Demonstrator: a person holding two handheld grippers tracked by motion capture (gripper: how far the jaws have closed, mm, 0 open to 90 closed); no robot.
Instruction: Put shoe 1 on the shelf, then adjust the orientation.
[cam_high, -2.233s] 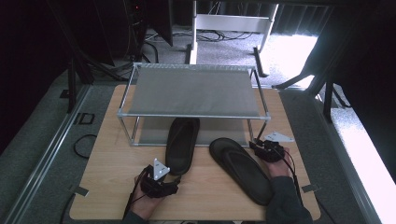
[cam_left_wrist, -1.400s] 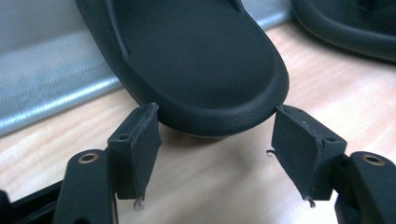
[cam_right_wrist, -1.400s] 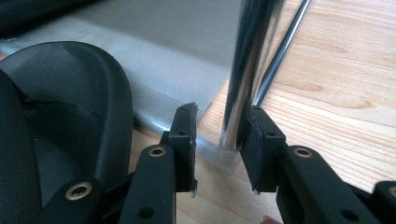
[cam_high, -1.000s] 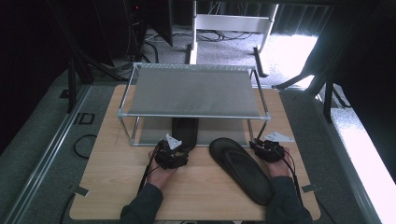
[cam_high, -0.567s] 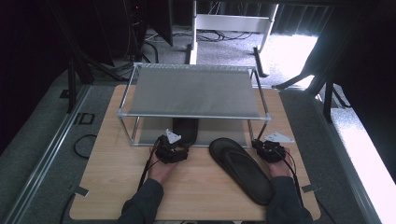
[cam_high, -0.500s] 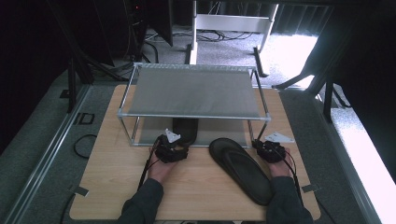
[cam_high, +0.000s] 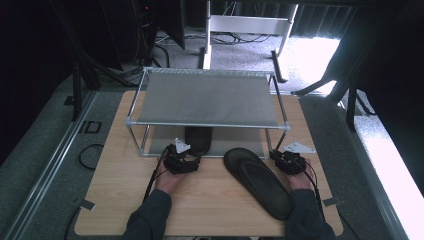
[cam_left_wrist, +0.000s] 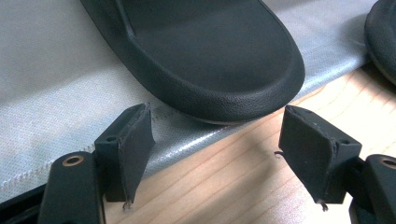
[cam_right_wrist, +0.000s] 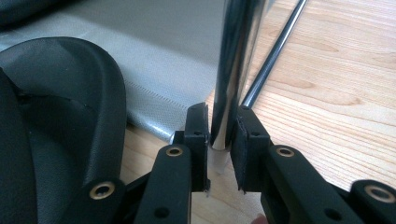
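Tools flanked the rack (cam_high: 207, 97) on the surface (cam_high: 115, 190). Left tool (cam_left_wrist: 217, 158), jaws wide, faced the tucked sandal's heel (cam_left_wrist: 219, 60) at twelve o'clock, its length running away. Right tool (cam_right_wrist: 219, 144) pinched the rack's leg (cam_right_wrist: 233, 65), second sandal (cam_high: 260, 180) at nine o'clock.

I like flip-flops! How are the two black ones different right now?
The left flip-flop lies mostly under the rack, on its grey bottom shelf; the right flip-flop lies out on the wooden table. The left one points straight in; the right one sits slanted. Both are black.
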